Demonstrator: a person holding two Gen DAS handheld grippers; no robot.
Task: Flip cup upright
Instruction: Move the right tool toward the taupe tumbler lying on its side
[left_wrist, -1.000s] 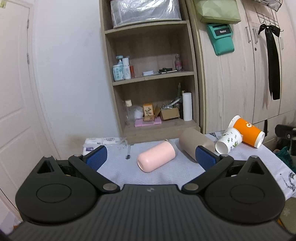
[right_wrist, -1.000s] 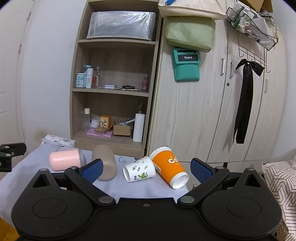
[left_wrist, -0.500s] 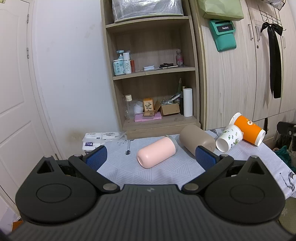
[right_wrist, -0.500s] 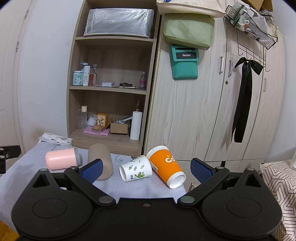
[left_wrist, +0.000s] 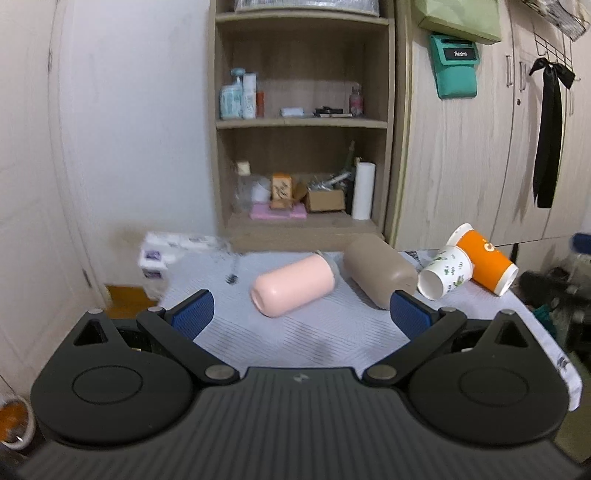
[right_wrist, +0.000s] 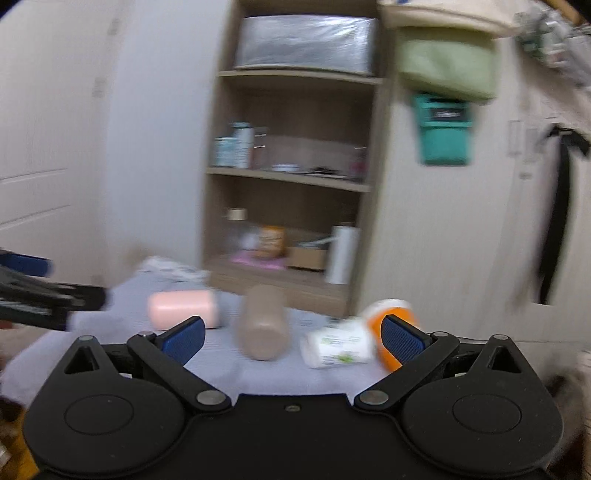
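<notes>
Several cups lie on their sides on a grey cloth-covered table (left_wrist: 303, 339): a pink cup (left_wrist: 293, 286), a tan cup (left_wrist: 380, 275), a white floral paper cup (left_wrist: 445, 272) and an orange paper cup (left_wrist: 485, 264). My left gripper (left_wrist: 299, 314) is open and empty, just short of the pink cup. My right gripper (right_wrist: 291, 334) is open and empty, facing the tan cup (right_wrist: 263, 326), with the pink cup (right_wrist: 181, 309) to its left and the floral cup (right_wrist: 338, 349) and orange cup (right_wrist: 388, 332) to its right. The right view is blurred.
A wooden shelf unit (left_wrist: 303, 122) with bottles and boxes stands behind the table. Wardrobe doors (left_wrist: 480, 155) are to the right, with a teal pouch (left_wrist: 456, 66) and a black ribbon (left_wrist: 550, 129). A tissue pack (left_wrist: 155, 254) lies at the table's far left. The left gripper shows at the right view's left edge (right_wrist: 33, 291).
Both grippers have moved; the left is closer to the pink cup and looks down more. The right has swung left, so the cups now sit between its fingers. The cups have not moved.
</notes>
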